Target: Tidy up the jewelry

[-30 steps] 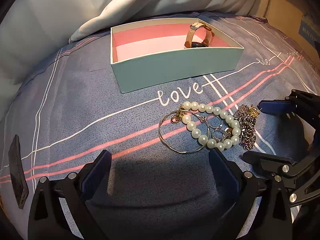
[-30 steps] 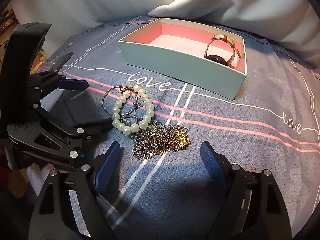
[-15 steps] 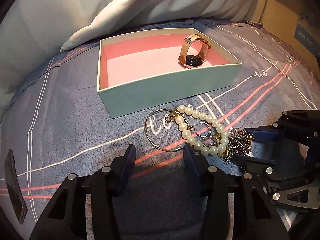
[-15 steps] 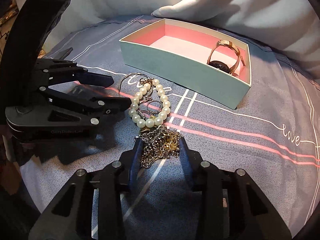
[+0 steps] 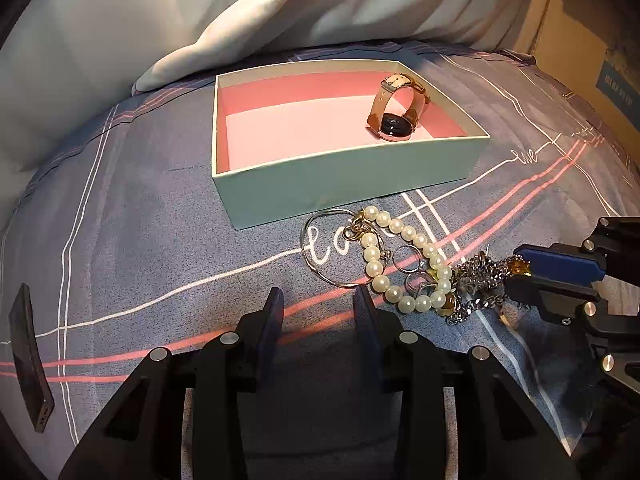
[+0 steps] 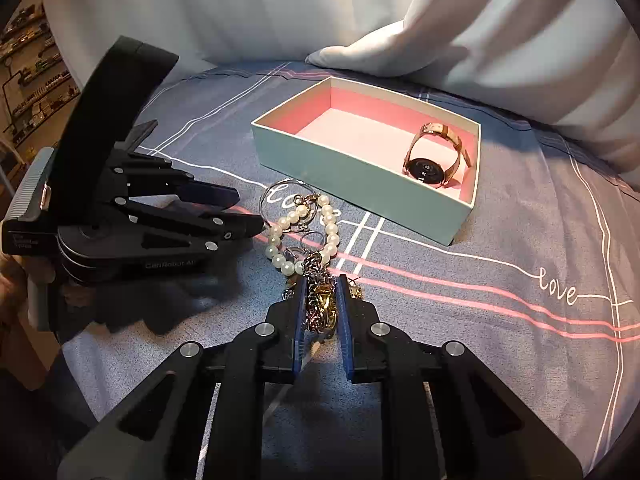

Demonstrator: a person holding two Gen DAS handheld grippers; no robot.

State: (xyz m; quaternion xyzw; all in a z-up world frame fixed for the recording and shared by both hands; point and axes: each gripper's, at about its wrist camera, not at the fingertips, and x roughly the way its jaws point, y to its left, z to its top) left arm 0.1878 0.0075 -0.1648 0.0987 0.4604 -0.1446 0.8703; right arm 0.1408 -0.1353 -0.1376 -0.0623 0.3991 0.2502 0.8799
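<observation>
A mint box with pink lining [image 5: 352, 176] [image 6: 352, 176] stands on the bedspread and holds a rose-gold watch [image 5: 396, 108] [image 6: 434, 156]. In front of it lies a pile: a pearl bracelet [image 5: 404, 260] [image 6: 304, 232], a thin silver bangle [image 5: 316, 256] [image 6: 280, 196], small rings and a metal chain [image 5: 476, 276] [image 6: 320, 304]. My right gripper [image 6: 320, 284] is shut on the chain, which still rests on the bed. My left gripper [image 5: 318, 300] is partly closed and empty, its tips just short of the bangle; it also shows in the right wrist view [image 6: 248, 216].
White pillows [image 5: 280, 8] lie behind the box. A dark phone [image 5: 30, 356] lies at the left edge of the bedspread. A cardboard box [image 5: 600, 40] stands at the far right.
Both grippers moved in toward the pile and narrowed. The right one went from wide open to closed on the chain. The left one's jaws came closer together near the bangle.
</observation>
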